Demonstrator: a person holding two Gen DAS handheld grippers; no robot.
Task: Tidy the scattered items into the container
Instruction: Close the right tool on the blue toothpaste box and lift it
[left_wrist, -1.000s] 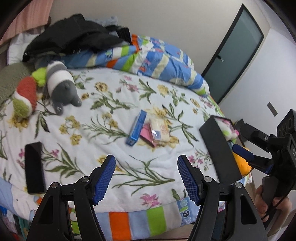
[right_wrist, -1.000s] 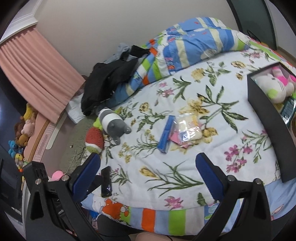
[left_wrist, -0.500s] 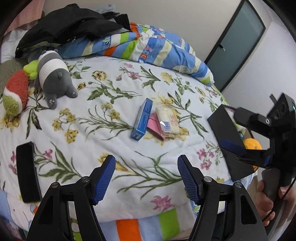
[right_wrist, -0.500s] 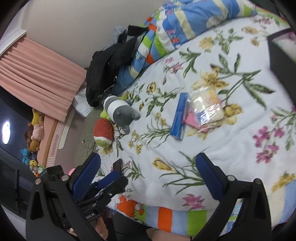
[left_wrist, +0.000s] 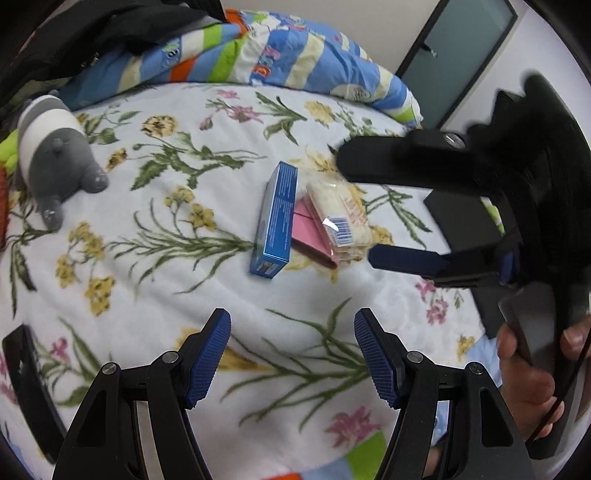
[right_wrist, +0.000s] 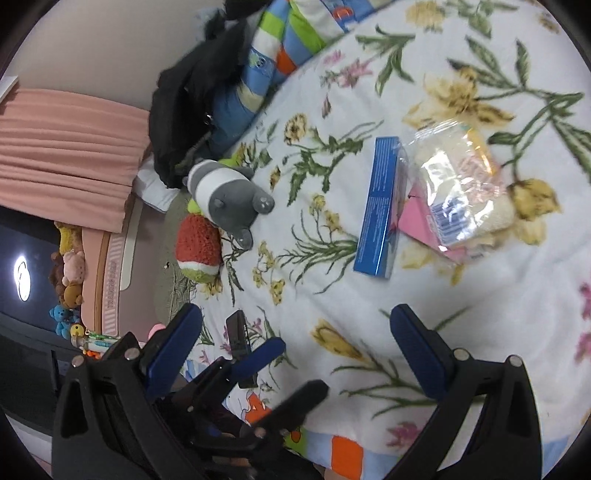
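On the flowered bed (left_wrist: 155, 288), going left to right: a grey plush toy (left_wrist: 55, 147), a blue box (left_wrist: 277, 218), a pink packet (left_wrist: 310, 236) under a clear bag (left_wrist: 340, 218), then the black container (left_wrist: 465, 221) (partly hidden). The left tongs (left_wrist: 291, 354) and right tongs (right_wrist: 295, 354) both hang above the bed, apart and empty.

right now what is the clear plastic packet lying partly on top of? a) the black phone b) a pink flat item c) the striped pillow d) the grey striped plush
b: the clear plastic packet overlaps a pink flat item whose edge sticks out beneath it, right beside the blue box.
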